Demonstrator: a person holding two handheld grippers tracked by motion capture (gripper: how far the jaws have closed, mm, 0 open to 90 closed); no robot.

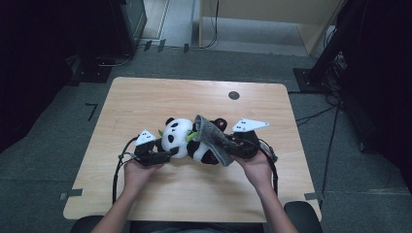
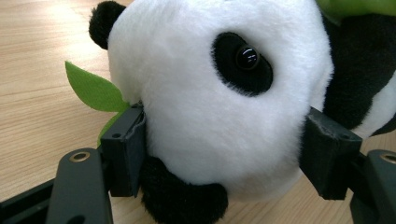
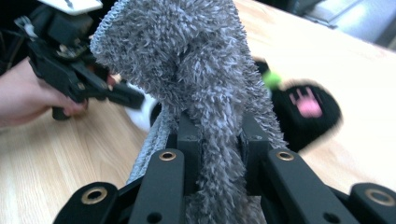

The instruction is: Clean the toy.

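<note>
A black and white plush panda (image 1: pixel 187 140) lies on the wooden table (image 1: pixel 145 97) with a green felt leaf (image 2: pixel 91 88) by its head. My left gripper (image 1: pixel 167 153) is shut on the panda's head (image 2: pixel 219 93), its pads (image 2: pixel 123 149) pressing into the fur on both sides. My right gripper (image 1: pixel 232 145) is shut on a grey fluffy cloth (image 1: pixel 214 138), which drapes over the panda's body. In the right gripper view the cloth (image 3: pixel 205 79) rises bunched between the jaws, with a black paw with pink pads (image 3: pixel 306 109) behind it.
A small dark round hole (image 1: pixel 233 95) sits near the table's far edge. Bare wood lies on all sides of the panda. Dark equipment (image 1: pixel 111 29) and cables stand on the floor beyond the table. The other hand with its gripper (image 3: pixel 70 70) is seen in the right gripper view.
</note>
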